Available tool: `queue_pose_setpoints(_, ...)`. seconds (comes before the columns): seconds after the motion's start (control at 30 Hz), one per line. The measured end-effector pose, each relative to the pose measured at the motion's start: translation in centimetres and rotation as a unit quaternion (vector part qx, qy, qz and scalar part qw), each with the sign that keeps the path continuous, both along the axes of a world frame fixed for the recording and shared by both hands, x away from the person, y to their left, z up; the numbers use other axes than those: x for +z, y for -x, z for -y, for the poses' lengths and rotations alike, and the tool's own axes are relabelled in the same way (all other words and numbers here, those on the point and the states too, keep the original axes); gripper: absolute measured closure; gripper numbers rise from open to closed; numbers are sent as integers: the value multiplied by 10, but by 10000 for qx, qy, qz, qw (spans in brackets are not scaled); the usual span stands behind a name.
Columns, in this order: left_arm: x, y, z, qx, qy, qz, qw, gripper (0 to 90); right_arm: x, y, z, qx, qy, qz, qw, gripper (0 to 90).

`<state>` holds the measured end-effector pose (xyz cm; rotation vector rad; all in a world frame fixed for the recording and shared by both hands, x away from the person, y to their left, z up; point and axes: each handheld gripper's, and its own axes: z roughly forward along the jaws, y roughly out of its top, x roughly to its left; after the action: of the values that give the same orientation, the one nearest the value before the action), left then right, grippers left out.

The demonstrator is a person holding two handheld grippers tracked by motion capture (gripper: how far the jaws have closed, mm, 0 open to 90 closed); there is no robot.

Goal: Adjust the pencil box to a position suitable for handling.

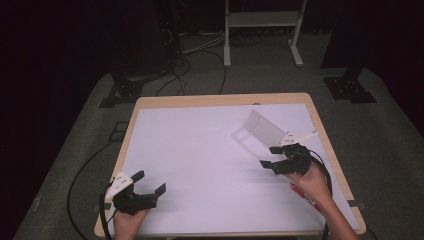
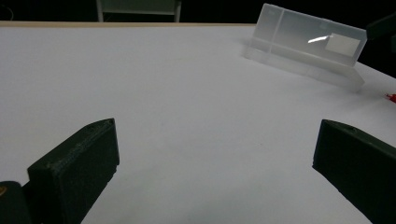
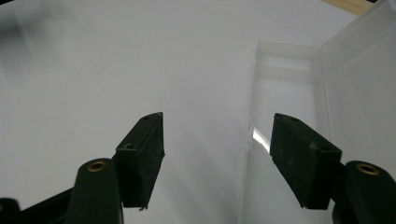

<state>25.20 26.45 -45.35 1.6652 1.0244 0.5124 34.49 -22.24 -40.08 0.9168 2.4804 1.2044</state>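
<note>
A clear plastic box point(image 1: 260, 131) lies open on the white table cover, its lid raised and tilted up. In the left gripper view the box point(image 2: 306, 44) sits at the far right. My right gripper point(image 1: 270, 157) hovers just in front of the box's near end, open, with nothing between its jaws. From the right gripper view the box's tray point(image 3: 285, 121) runs away under the right jaw, and the lid stands at the right edge. My left gripper point(image 1: 149, 182) is open and empty near the table's front left corner, far from the box.
The table point(image 1: 220, 99) has a wooden rim around the white cover. A small red object point(image 1: 305, 194) lies by the person's right wrist, seen as a red speck point(image 2: 390, 97) at the right edge. Cables and stand legs point(image 1: 227, 45) are on the floor beyond.
</note>
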Motion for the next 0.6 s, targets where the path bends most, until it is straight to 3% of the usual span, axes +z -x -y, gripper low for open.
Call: queue_pose_setpoints(0.6, 0, 0, 0, 2, 20, 11, 10000, 0, -28, -40, -26, -220, 430, -309, 9984, 429)
